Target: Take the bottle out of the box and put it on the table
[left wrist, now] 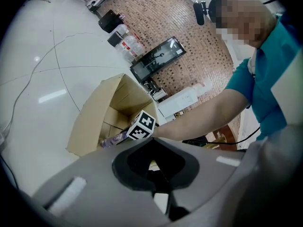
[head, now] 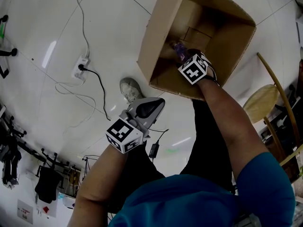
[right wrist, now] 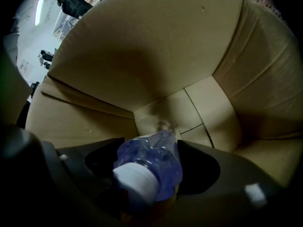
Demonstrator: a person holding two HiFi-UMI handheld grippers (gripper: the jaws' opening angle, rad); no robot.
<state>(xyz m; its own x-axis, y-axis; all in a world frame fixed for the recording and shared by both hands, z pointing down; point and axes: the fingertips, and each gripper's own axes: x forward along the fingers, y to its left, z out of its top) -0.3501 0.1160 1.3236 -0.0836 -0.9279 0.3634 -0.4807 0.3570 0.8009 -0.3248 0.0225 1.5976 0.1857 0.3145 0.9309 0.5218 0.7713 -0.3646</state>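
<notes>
White glossy floor (head: pixel 52 84) all round, and no table in sight from the head view. The open cardboard box (head: pixel 158 32) has my right gripper (head: pixel 188 63) reaching down inside it. The left gripper (head: pixel 154 105) hangs outside, near the front wall. A wooden chair (head: pixel 260 103) crowds the box's right side.

Left gripper view: jaws together, nothing in them.

Right gripper view: jaws wide around the bottle (right wrist: pixel 158 160), pads seemingly snug on its shoulder, cap (right wrist: pixel 136 179) towards me. It's thin, crinkly plastic, so I'd guess light, squashy and a bit slick. I'd squeeze gently and lift straight up, since the walls are close.
</notes>
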